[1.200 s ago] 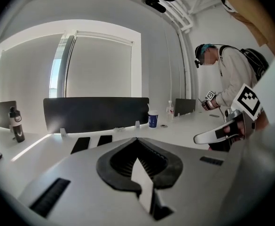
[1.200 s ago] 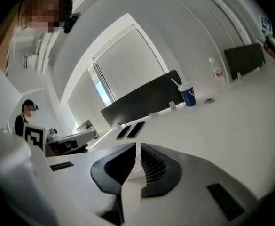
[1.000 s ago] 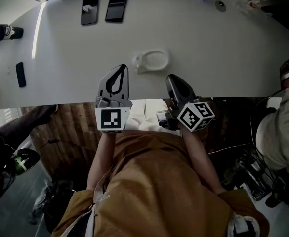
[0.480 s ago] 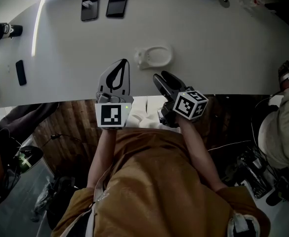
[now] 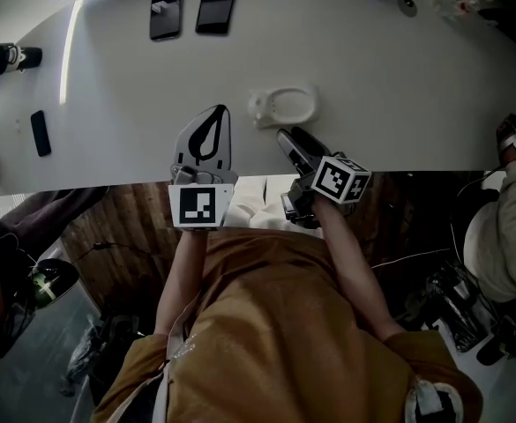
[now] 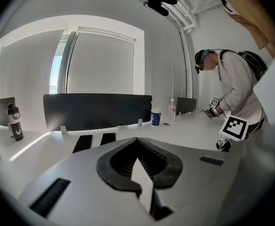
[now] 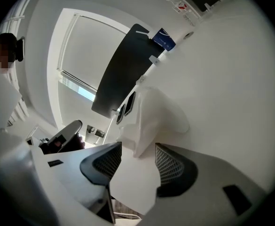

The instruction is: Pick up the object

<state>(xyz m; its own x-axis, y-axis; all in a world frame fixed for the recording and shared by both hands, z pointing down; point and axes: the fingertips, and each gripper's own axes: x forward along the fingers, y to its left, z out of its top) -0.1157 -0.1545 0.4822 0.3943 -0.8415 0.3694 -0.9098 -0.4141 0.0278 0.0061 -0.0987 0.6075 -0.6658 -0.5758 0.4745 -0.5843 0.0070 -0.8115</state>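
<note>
A white, shallow, dish-like object (image 5: 282, 107) lies on the white table (image 5: 372, 77) near its front edge. My right gripper (image 5: 293, 141) points at it from just behind, and its jaws have just been opening. In the right gripper view the object (image 7: 151, 114) fills the middle, its near end reaching in between the black ribbed pads (image 7: 171, 166) of the gripper (image 7: 136, 161). Neither pad touches it. My left gripper (image 5: 208, 135) rests to the left of the object with its tips together and holds nothing, and in its own view the left gripper (image 6: 137, 142) shows its pads meeting.
Two dark phones (image 5: 166, 10) (image 5: 217, 3) lie at the far side, and a small dark item (image 5: 40, 133) lies at the left. A blue cup (image 6: 156, 117) and a black divider (image 6: 97, 109) stand at the back. Another person (image 6: 236, 88) works at the right end.
My right gripper has moved forward and down toward the white object, rolled, and gone from shut to open. The left gripper has stayed where it was.
</note>
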